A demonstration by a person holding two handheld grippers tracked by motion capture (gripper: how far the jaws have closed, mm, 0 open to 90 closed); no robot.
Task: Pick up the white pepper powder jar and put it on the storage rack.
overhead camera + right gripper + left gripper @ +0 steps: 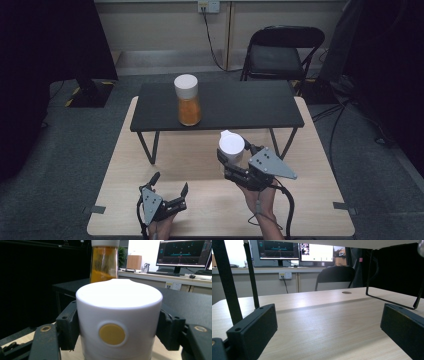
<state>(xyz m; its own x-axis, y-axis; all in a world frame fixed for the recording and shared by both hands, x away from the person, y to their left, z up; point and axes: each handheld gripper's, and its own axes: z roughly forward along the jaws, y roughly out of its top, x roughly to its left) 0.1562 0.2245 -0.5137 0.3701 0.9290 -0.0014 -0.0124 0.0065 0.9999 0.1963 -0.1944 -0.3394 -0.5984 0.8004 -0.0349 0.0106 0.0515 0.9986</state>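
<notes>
1. High view: grippers sat near the front edge of a pale wooden table [150, 165]. The black shelf [240, 107] on thin metal legs stood toward the back of that table and serves as the landmark. On the shelf, toward its left end, stood an upright jar of orange powder [188, 101] with a white lid. The right gripper [231, 161] was just in front of the shelf, right of its middle, and pinched a white-capped jar [231, 145] by its cap, with one jaw on each side. That jar stood upright, in front of the shelf's front edge, apart from the shelf. The left gripper [170, 186] was well in front of the shelf, before its left legs, with jaws spread wide and nothing between them. A black folding chair [281, 52] stood behind the shelf on the floor.

2. Left gripper view: the two black jaws stood far apart over bare tabletop, gripping nothing. The shelf's thin legs [392, 300] rose ahead, and the chair showed beyond them.

3. Right gripper view: the jaws pressed against both sides of the white cap [118, 317], which bore a round yellow spot on its face. Beyond it, the jar of orange powder [103, 263] stood on the shelf top [190, 302].
</notes>
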